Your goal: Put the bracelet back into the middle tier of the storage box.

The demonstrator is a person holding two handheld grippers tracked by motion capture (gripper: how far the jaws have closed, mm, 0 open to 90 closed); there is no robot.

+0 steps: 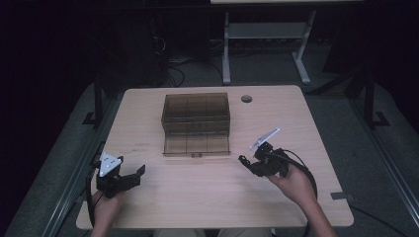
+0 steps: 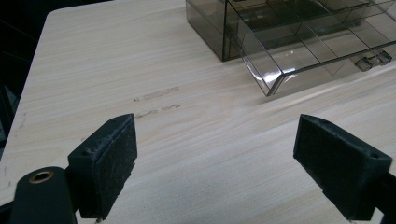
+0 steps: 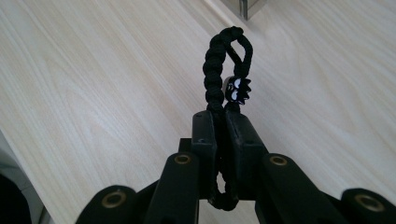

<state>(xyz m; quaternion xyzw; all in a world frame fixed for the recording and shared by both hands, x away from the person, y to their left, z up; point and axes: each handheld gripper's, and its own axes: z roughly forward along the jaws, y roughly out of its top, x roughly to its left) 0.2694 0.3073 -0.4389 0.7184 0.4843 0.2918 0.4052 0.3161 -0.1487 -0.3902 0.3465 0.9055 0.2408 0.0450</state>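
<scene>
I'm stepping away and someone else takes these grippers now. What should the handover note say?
Left gripper: open, holding nothing, low over the table.
Right gripper: shut on a black braided cord bracelet with a small bead, held above the table.
Smoky plastic compartment box: mid-table, lid open, flap lying towards the person; compartments look empty.
Done: bracelet picked up.
Left: probably placing it in a compartment and closing the lid.

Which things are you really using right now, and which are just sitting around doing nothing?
Likely in use:
- braided black cord loop with a small charm, pinched in the right gripper
- smoky plastic compartment box, lid open
- left gripper, open, empty

Just there:
- table
- white desk frame behind
- floor cables
</scene>
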